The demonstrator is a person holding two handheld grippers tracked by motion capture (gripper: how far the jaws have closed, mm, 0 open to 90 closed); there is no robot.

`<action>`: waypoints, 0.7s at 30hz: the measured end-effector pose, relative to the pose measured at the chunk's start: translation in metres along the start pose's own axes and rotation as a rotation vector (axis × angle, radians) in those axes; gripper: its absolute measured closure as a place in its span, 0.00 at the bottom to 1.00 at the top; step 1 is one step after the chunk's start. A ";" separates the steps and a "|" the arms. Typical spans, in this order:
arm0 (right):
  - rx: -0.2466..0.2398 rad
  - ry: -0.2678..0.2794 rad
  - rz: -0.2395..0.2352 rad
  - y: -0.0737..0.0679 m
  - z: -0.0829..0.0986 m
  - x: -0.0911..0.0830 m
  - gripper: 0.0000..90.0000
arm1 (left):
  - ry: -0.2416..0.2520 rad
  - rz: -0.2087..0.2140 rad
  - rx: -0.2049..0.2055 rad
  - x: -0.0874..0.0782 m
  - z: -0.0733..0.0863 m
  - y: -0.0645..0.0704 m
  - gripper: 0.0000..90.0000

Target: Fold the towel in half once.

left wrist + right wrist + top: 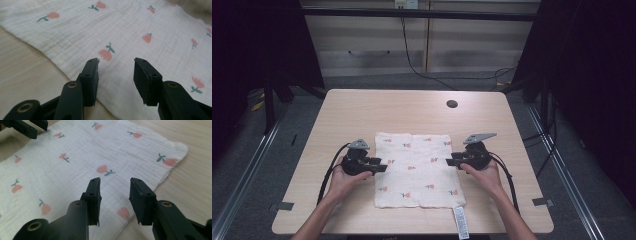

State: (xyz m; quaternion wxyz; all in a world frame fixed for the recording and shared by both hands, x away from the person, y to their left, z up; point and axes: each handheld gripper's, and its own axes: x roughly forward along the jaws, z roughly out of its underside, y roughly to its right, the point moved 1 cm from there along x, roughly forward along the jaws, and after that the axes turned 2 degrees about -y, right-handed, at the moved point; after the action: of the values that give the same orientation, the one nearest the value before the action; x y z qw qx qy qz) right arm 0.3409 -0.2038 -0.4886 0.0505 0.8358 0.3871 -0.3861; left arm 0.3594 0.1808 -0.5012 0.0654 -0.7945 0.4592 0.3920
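This looks like a lab set up for recording. A pale wood-grain surface with rounded corners and a round cable hole stands between black curtains that close off both sides. A dark metal bar crosses overhead, black cables trail down over the grey carpet floor, and silver floor rails run along the sides. Pale cabinet drawers line the back wall.

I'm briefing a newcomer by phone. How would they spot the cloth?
Look at the wooden table: near its front edge, between the two hands, lies the cloth, spread flat. It is white with small pink flowers, and a white tag hangs off its near right corner.
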 end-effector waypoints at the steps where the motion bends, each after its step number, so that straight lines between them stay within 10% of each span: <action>1: -0.002 -0.005 -0.004 0.001 0.001 0.004 0.72 | 0.006 -0.010 0.006 0.001 0.000 0.001 0.60; 21: -0.014 -0.079 0.009 -0.006 0.022 0.007 0.80 | 0.015 -0.066 0.100 0.016 0.001 0.003 0.67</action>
State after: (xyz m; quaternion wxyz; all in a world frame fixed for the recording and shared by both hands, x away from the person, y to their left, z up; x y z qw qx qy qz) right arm 0.3262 -0.2036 -0.5070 0.0732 0.8213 0.3837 -0.4158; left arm 0.3615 0.1685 -0.5122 0.1144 -0.8078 0.4522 0.3604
